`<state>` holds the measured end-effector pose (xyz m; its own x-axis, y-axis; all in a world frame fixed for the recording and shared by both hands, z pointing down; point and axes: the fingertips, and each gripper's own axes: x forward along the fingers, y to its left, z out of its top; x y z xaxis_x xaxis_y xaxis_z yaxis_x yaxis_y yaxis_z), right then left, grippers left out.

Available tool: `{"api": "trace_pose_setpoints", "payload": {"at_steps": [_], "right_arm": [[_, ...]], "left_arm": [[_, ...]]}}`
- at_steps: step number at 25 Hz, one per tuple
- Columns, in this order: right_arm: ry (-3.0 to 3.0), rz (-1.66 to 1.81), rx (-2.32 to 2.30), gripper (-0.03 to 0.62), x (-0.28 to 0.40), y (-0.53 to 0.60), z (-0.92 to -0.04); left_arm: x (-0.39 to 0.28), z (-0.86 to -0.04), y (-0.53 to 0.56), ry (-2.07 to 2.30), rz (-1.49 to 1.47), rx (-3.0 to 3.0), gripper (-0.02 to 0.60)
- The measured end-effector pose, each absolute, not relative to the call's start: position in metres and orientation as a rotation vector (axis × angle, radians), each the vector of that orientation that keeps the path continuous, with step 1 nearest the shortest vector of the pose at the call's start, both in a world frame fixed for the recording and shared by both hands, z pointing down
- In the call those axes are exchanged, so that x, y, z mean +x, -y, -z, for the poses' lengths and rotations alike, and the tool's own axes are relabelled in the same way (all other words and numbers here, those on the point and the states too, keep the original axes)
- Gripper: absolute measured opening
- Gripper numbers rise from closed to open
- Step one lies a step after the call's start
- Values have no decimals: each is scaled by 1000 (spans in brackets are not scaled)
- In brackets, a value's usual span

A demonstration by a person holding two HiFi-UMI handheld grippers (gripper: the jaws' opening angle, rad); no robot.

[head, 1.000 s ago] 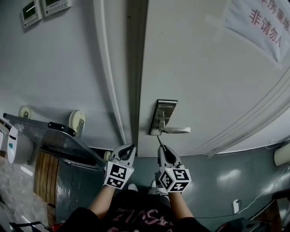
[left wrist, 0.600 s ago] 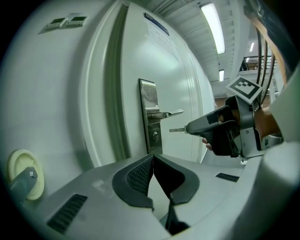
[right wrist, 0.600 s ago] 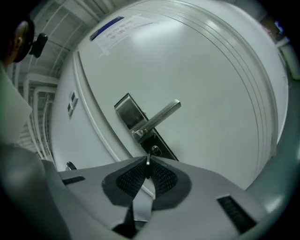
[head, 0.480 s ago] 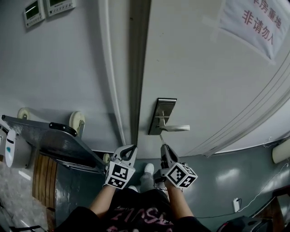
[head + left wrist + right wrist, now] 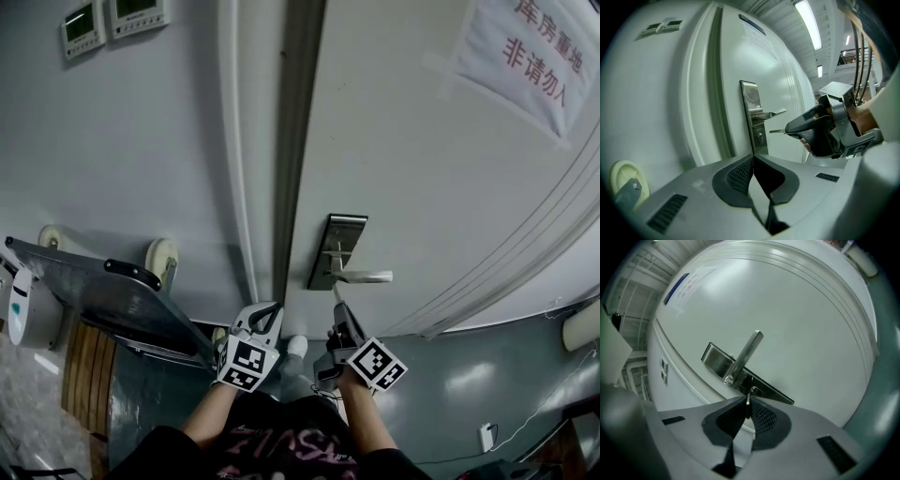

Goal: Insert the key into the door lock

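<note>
Key [image 5: 748, 402] is clamped between the pads of the right hand-held gripper [image 5: 339, 313]. Its blade juts past the tips, and its long axis points straight at the door [image 5: 422, 187].

Seen from the left gripper view, the blade runs about level. Its tip stands just short of the keyhole [image 5: 760, 137], with a small gap between them, and it looks a touch higher than the hole. The keyhole sits low on the lock plate [image 5: 752, 96], right under the handle [image 5: 769, 114]. So the target lies dead ahead of the gripper and very slightly down.

In the right gripper view the tip lines up almost on the cylinder. We judge the side-to-side aim to be close already.

What remains, as we read it, is a short push along the blade's own axis with a slight drop. We cannot make out which way the slot runs, so we cannot say whether the blade's flat matches it. If it does not, the tip will stop on the plate.

Our left hand-held gripper [image 5: 753, 158] is pinched closed on nothing. It hangs beside the right one, farther from the lock and off toward the door's edge.
</note>
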<state>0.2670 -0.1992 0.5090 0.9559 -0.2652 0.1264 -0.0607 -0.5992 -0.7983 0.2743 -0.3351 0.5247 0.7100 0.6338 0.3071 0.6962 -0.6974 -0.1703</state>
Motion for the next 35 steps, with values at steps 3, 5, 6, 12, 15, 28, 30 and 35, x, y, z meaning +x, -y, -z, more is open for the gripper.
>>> {"api": "trace_pose_setpoints", "payload": {"at_steps": [3, 5, 6, 12, 15, 28, 30, 35], "right_arm": [[-222, 283, -2164, 78, 274, 196, -513], [-213, 284, -2163, 78, 279, 196, -517], [-210, 288, -2181, 78, 282, 196, -517], [-211, 278, -2126, 78, 292, 198, -519], [-193, 258, -2003, 78, 296, 195, -525], [-131, 213, -1691, 78, 303, 192, -541], [-134, 207, -1655, 78, 301, 194, -540], [-112, 196, -1607, 78, 301, 196, -542]], "left_arm": [[280, -522, 330, 1060, 307, -2633, 14], [282, -524, 330, 1058, 309, -2616, 14], [283, -526, 330, 1053, 315, -2611, 14], [287, -532, 333, 1033, 340, -2610, 14], [285, -535, 333, 1033, 349, -2600, 14], [280, -544, 336, 1039, 374, -2583, 14], [280, -544, 338, 1039, 372, -2583, 14], [281, -544, 339, 1044, 373, -2585, 14]]}}
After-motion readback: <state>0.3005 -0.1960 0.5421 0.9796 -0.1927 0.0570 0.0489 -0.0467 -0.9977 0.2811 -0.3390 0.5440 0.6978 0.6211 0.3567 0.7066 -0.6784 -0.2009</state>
